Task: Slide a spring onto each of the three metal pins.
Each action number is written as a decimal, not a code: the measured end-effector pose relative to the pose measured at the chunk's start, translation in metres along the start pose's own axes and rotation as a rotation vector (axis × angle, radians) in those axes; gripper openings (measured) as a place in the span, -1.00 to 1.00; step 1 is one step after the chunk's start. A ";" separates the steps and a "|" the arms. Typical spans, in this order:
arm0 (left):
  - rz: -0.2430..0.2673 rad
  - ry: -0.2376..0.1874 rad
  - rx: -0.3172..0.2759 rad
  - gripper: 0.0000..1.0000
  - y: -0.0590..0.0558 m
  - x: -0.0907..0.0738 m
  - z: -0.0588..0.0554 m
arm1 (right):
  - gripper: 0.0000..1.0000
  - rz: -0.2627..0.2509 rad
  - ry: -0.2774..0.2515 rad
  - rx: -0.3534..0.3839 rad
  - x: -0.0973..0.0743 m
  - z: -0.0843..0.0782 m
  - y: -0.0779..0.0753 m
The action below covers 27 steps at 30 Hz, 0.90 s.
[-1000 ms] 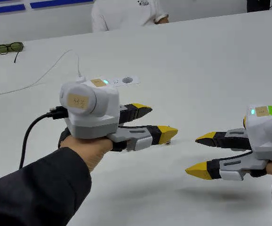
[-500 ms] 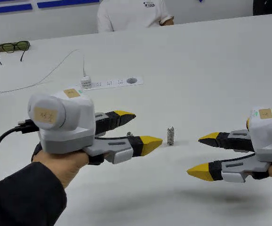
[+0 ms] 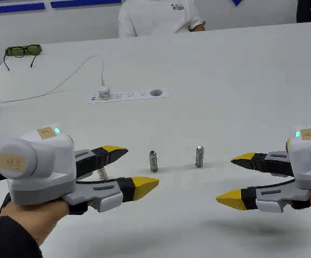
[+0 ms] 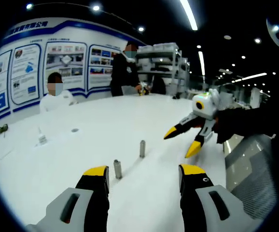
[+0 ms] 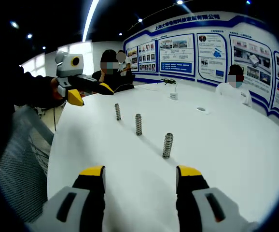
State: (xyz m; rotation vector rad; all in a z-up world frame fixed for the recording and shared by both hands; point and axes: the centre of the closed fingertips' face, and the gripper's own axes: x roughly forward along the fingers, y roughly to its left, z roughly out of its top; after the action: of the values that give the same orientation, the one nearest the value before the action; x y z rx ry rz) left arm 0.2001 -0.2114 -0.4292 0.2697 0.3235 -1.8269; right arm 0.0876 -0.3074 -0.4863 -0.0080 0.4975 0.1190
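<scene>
**All three pins carry springs; both grippers hang back, empty.**

On the white table (image 3: pixel 236 91), three upright metal pins, each sleeved in a coiled steel spring, stand in a row: the middle pin (image 3: pixel 153 160), the right-hand pin (image 3: pixel 199 156), and the left-hand pin (image 3: pixel 102 173), which is partly behind a jaw. The yellow-tipped left gripper (image 3: pixel 140 167) sits just left of the middle pin and the yellow-tipped right gripper (image 3: pixel 226 179) well to its right. Both have their jaws spread on nothing, probably held off so the finished row stays undisturbed. Half a second ago the left gripper hid two pins; it has since drawn back leftward.
</scene>
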 end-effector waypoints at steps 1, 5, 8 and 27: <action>0.007 -0.002 -0.005 0.19 0.002 -0.004 -0.002 | 0.21 -0.001 0.000 0.000 0.000 0.000 0.000; 0.036 -0.001 -0.023 0.21 0.010 -0.014 -0.010 | 0.23 -0.006 0.004 -0.002 0.000 -0.001 -0.001; 0.064 0.002 -0.039 0.22 0.019 -0.022 -0.018 | 0.23 -0.007 0.009 -0.004 0.001 -0.002 -0.002; 0.119 0.028 -0.064 0.42 0.042 -0.045 -0.058 | 0.29 -0.022 0.017 -0.013 0.002 -0.001 -0.003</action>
State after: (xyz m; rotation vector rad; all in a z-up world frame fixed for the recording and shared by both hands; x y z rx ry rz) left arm 0.2542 -0.1618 -0.4712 0.2654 0.3771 -1.6937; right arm 0.0896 -0.3099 -0.4882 -0.0268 0.5130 0.1004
